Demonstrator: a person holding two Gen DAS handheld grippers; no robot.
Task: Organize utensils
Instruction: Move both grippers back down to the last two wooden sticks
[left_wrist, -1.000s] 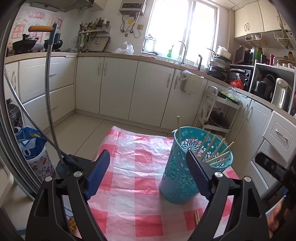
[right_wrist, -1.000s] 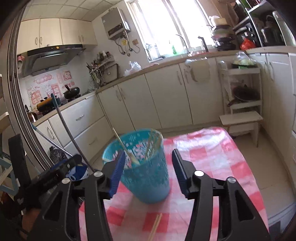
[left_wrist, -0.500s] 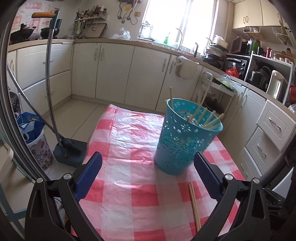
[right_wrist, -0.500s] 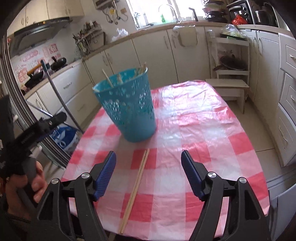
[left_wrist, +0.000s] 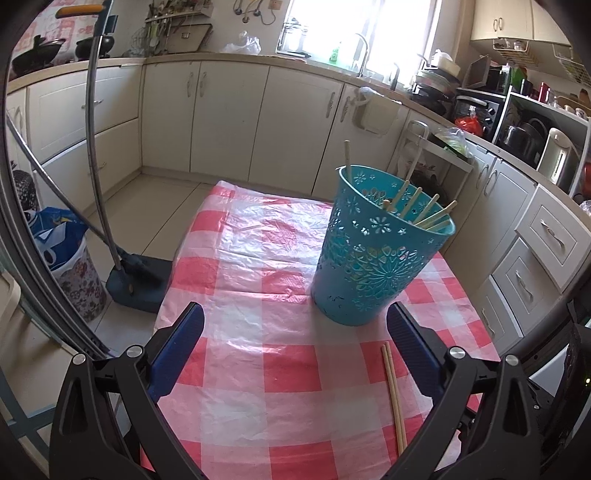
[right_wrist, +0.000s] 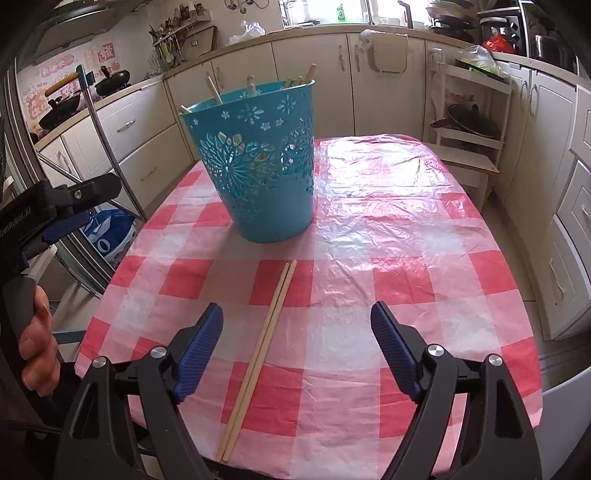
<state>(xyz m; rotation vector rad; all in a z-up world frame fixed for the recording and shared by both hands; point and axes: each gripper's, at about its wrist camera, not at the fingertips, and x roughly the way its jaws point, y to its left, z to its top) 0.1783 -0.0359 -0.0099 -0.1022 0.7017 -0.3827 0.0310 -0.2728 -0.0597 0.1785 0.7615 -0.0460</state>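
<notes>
A teal perforated basket stands on the red-and-white checked tablecloth and holds several wooden chopsticks. It also shows in the right wrist view. A pair of chopsticks lies side by side on the cloth in front of the basket; it shows in the left wrist view too. My right gripper is open and empty, just above the near half of the pair. My left gripper is open and empty, left of the pair. It also shows at the left edge of the right wrist view.
The table's edges fall off close on all sides. A dustpan with a long handle and a patterned bin stand on the floor at the left. Cabinets and drawers line the right and far sides.
Both grippers have pulled back from the basket and tilted down toward the table. The right gripper now sits over the loose pair of chopsticks. Both jaws have opened wider.
</notes>
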